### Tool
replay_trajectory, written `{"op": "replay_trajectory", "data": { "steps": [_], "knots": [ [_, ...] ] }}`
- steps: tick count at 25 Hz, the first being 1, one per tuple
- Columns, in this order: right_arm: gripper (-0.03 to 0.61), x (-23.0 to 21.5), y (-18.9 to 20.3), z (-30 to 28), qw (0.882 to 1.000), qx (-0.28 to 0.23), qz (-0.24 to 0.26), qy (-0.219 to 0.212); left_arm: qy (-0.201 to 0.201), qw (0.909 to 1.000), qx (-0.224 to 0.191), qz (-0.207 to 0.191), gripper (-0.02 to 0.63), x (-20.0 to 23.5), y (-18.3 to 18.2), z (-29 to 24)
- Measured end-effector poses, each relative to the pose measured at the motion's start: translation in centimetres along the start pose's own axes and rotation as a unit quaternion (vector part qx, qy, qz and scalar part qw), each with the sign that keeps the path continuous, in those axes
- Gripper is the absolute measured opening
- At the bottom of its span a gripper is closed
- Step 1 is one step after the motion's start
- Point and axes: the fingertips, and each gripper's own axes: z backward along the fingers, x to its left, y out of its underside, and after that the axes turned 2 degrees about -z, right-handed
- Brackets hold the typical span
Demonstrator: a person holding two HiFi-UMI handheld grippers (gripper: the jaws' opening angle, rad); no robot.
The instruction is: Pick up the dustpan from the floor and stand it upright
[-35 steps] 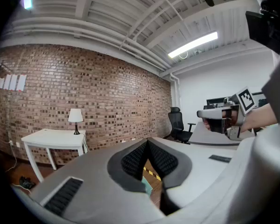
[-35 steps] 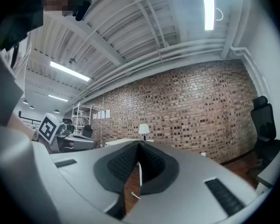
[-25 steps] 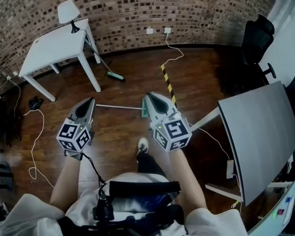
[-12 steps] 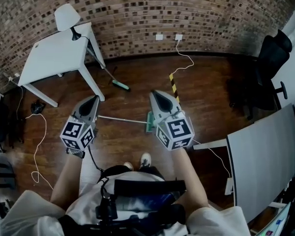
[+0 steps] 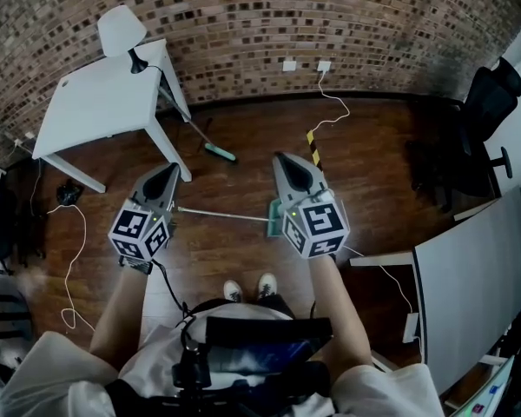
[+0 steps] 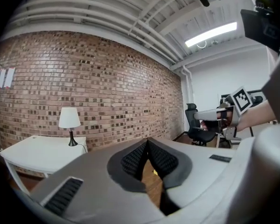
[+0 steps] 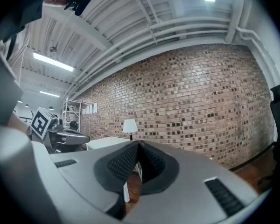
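The dustpan (image 5: pixel 222 215) lies flat on the wooden floor in the head view, its thin white handle running left to right between my two grippers. Its green pan end (image 5: pixel 272 210) is partly hidden under the right gripper. My left gripper (image 5: pixel 170 171) hovers above the handle's left end, shut and empty. My right gripper (image 5: pixel 283 158) hovers above the pan end, also shut with nothing in it. In the left gripper view the left gripper (image 6: pixel 147 142) has its jaws closed together, as does the right gripper (image 7: pixel 138 144) in its own view. Both point roughly level at the brick wall.
A white table (image 5: pixel 100 94) with a lamp (image 5: pixel 122 27) stands at the back left, and a green-headed broom (image 5: pixel 217 152) leans by its leg. A black-yellow striped strip (image 5: pixel 313 146) lies on the floor. Cables trail at left, an office chair (image 5: pixel 491 102) and a grey desk (image 5: pixel 478 285) stand at right.
The person has walked forward toward the wall, and both feet now stand together. Both grippers travelled along, still shut, and now sit over the dustpan's two ends.
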Motion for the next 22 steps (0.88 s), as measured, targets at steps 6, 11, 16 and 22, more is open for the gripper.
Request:
{"op": "replay_trajectory", "data": {
  "steps": [6,11,16,22],
  "knots": [
    [-0.008,-0.6,3.9,-3.1,0.998,0.061,0.027,0.013,0.018,0.9997,0.016,0.005,0.012,2.6,2.5,-1.2],
    [0.016,-3.2,6.9,-3.0,0.995,0.081,0.027,0.058,0.000,0.9966,0.033,0.076,0.043,4.1,6.1,-2.4],
    [0.136,-5.8,12.7,-3.8,0.990,0.133,0.011,0.053,-0.031,0.9852,0.094,0.140,0.183,5.8,13.6,-5.2],
    [0.194,-11.0,24.0,-6.6,0.973,0.223,-0.029,0.052,-0.069,0.9421,0.170,0.281,0.215,8.5,27.1,-10.3]
  ]
}}
